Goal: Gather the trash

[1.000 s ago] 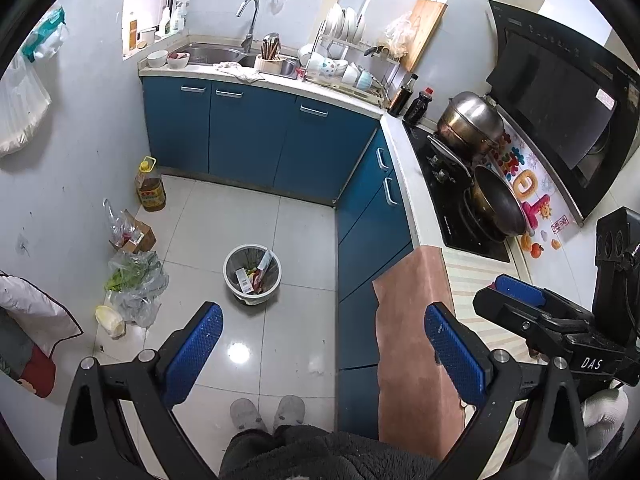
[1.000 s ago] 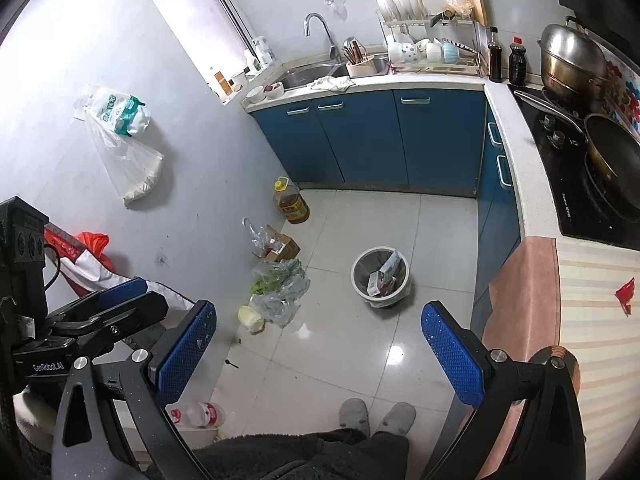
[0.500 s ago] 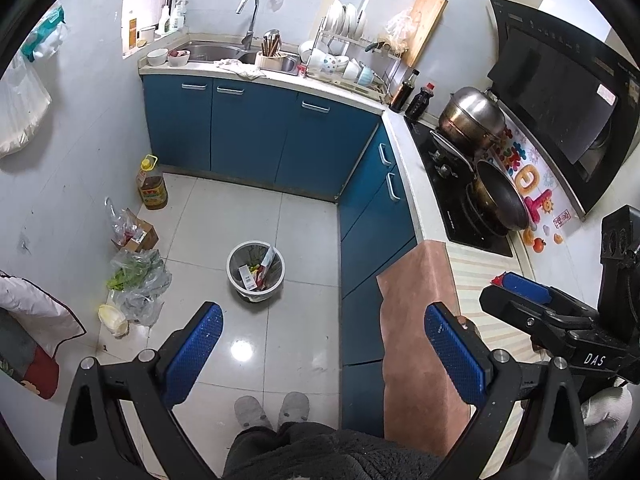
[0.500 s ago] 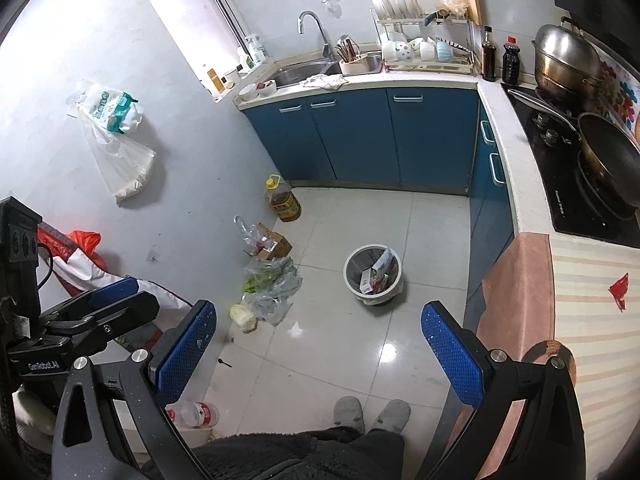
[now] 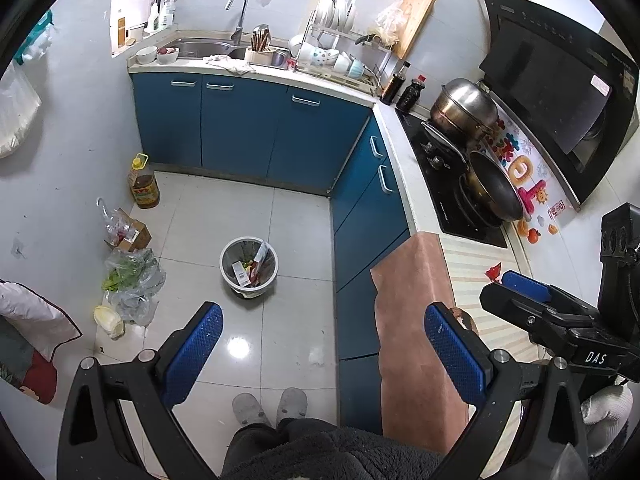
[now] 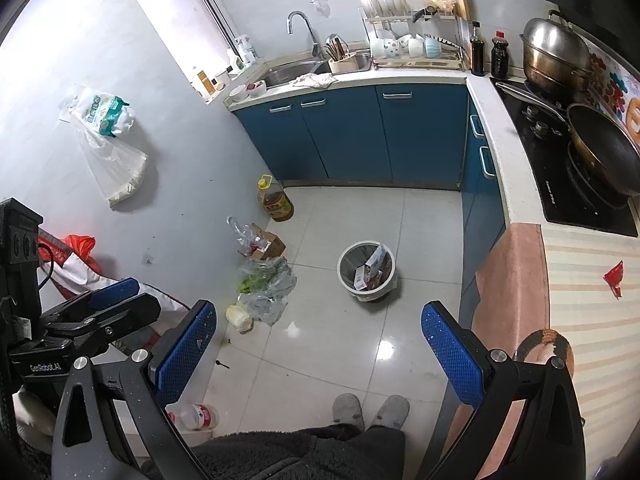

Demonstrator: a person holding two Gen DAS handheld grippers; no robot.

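Showing both claws spread wide and holding nothing: left gripper (image 5: 320, 344) and right gripper (image 6: 320, 344), each over bare floor tiles (image 5: 292, 216) at lower centre. Readable lettering: "DAS" on the right gripper's body at the left view's lower right; "GenRobot.AI" on the left gripper's at the right view's lower left. Trash bin (image 5: 249, 267) stands mid-frame, apart from the blue cabinets (image 5: 240, 128); a red wrapper (image 6: 614, 278) lies on the striped counter (image 6: 592, 320), right edge.
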